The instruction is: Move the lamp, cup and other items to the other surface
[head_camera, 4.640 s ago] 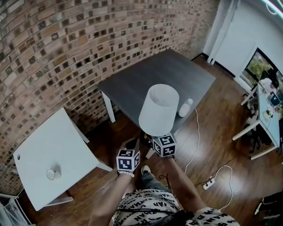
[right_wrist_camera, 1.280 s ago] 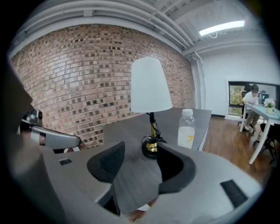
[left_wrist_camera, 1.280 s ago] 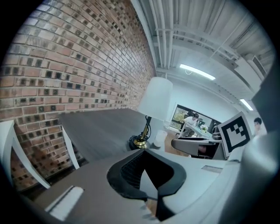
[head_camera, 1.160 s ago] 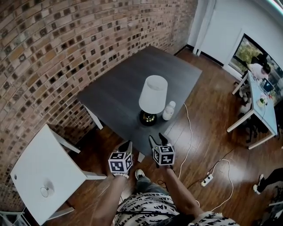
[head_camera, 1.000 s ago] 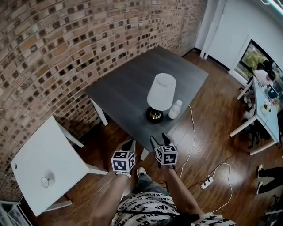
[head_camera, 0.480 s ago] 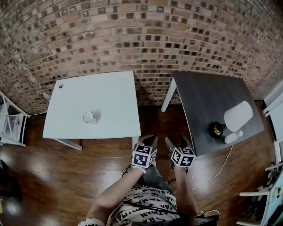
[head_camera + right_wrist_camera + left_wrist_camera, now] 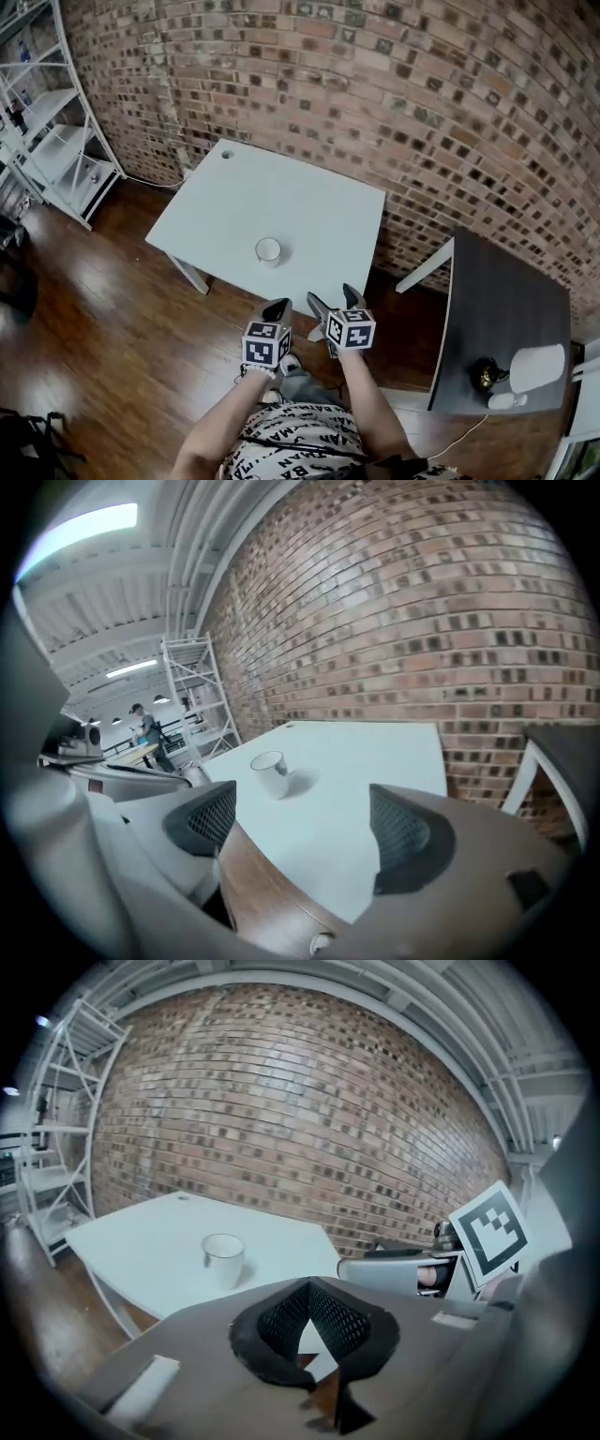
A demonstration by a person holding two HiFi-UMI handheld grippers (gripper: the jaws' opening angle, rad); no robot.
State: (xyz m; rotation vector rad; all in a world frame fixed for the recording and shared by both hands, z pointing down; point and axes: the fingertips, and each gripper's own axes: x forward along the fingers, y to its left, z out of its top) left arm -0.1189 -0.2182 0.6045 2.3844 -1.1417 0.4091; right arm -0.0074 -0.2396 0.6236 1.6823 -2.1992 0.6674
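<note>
A white cup (image 7: 268, 249) stands alone on the white table (image 7: 281, 192) ahead of me, also seen in the left gripper view (image 7: 223, 1257) and the right gripper view (image 7: 270, 766). The lamp (image 7: 536, 364) and a small white bottle (image 7: 502, 400) stand on the dark table (image 7: 506, 300) at the right. Both grippers hover over the floor just short of the white table's near edge. My left gripper (image 7: 277, 307) (image 7: 309, 1288) is shut and holds nothing. The jaws of my right gripper (image 7: 333, 300) (image 7: 302, 829) have just been opening; they stand wide apart with nothing between them.
A brick wall (image 7: 375, 84) runs behind both tables. A white metal shelf rack (image 7: 47, 141) stands at the far left. Wooden floor (image 7: 122, 337) lies around the tables, with a dark bag (image 7: 28, 450) at the bottom left. A person (image 7: 145, 726) stands far off.
The view has swung from the dark table to the white table. Both grippers came round with it and now point at the cup. The lamp stayed on the dark table. The right jaws stand wider.
</note>
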